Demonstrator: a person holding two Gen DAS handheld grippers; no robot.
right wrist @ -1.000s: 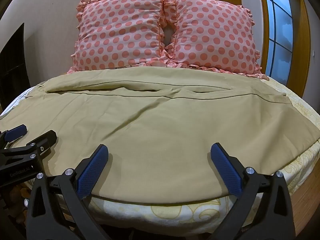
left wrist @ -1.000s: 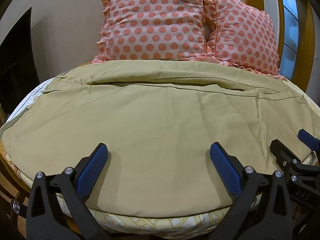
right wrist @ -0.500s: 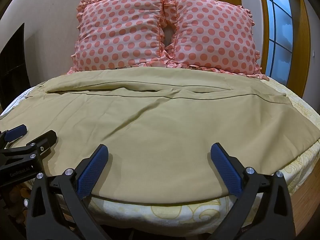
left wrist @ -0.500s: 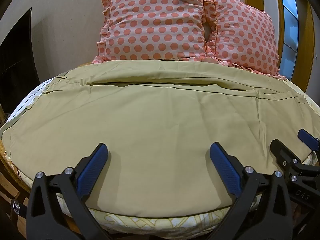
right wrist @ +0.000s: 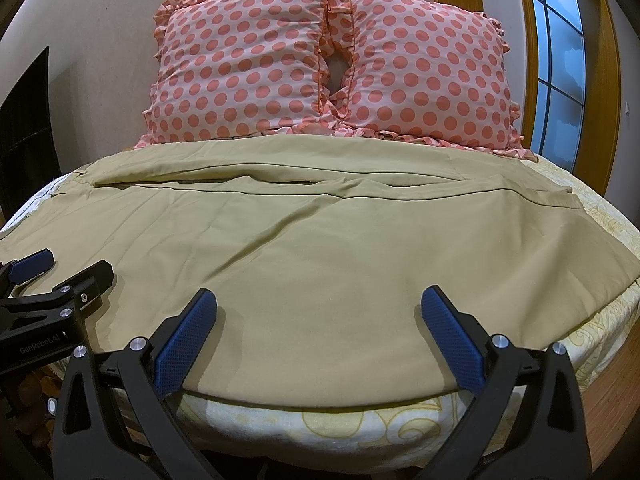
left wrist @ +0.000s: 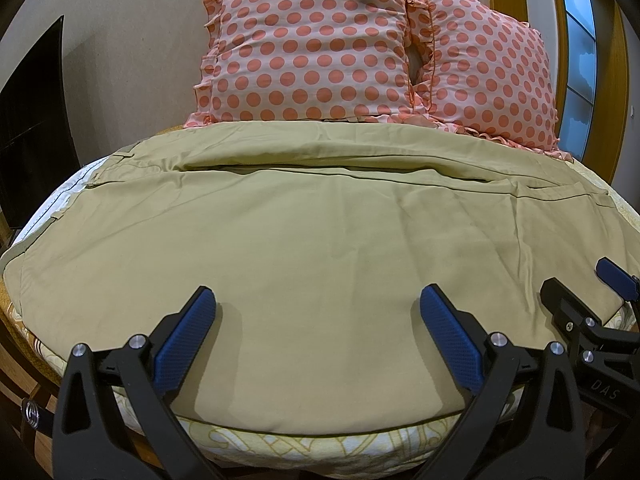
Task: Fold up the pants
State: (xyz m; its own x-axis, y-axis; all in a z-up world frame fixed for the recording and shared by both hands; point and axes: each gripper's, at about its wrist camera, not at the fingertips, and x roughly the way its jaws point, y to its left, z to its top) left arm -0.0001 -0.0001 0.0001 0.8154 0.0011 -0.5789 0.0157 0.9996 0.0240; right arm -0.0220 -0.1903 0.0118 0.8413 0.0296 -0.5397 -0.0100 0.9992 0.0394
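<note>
Khaki pants [left wrist: 320, 232] lie spread flat across the bed, waistband at the left, legs running right; they also fill the right wrist view [right wrist: 320, 240]. My left gripper [left wrist: 318, 312] is open and empty, hovering over the pants' near edge. My right gripper [right wrist: 320, 312] is open and empty over the same near edge, further right. Each gripper shows in the other's view: the right one at the right edge [left wrist: 580, 304], the left one at the left edge [right wrist: 60, 280].
Two pink polka-dot pillows [right wrist: 328, 68] lean against the wall behind the pants. The yellow patterned bedsheet [right wrist: 340, 424] shows along the bed's front edge. A window [right wrist: 560, 68] is at the right, a dark doorway [left wrist: 28, 128] at the left.
</note>
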